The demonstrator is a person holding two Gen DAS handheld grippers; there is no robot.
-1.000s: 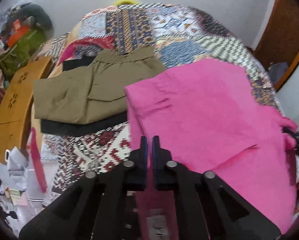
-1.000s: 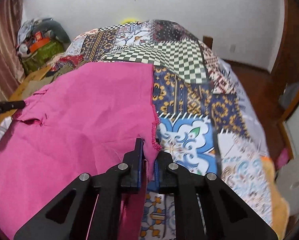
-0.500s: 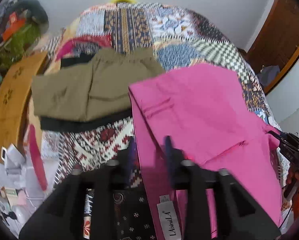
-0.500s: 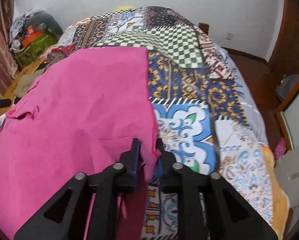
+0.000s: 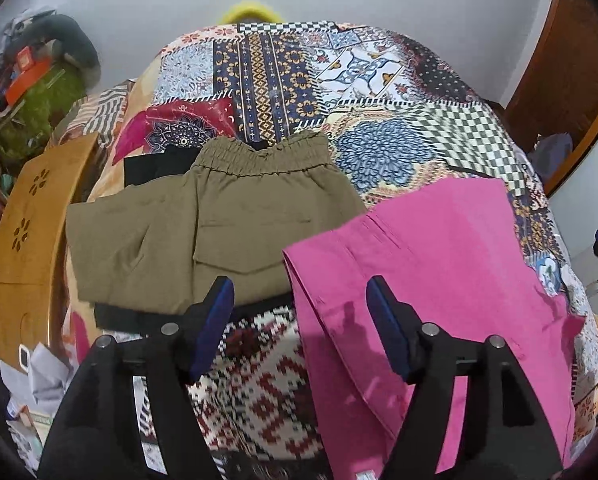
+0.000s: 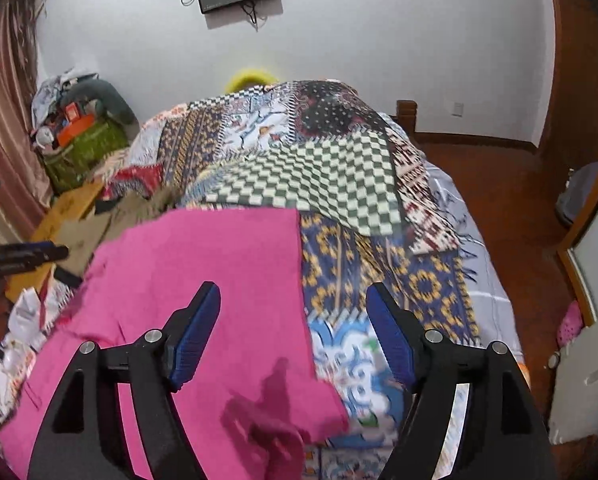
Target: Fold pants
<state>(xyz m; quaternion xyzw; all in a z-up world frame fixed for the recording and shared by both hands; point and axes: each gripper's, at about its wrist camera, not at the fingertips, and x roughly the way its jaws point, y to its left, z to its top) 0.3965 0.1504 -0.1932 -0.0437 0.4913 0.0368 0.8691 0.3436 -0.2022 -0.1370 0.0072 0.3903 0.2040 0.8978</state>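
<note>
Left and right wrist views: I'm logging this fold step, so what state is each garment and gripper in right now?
Bright pink cotton pants: folded, lying flat on the patchwork bedspread, released.
Olive-green elastic-waist shorts: folded, resting on a black garment.
Left gripper: open, holding nothing, above the pink pants' left edge.
Right gripper: open, holding nothing, above the pink pants' right edge.

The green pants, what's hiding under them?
Under the green pants lies something black, peeking out at the top left and along the bottom edge. It rests on the patchwork bedspread. What kind of garment it is can't be seen; the pants cover most of it.
</note>
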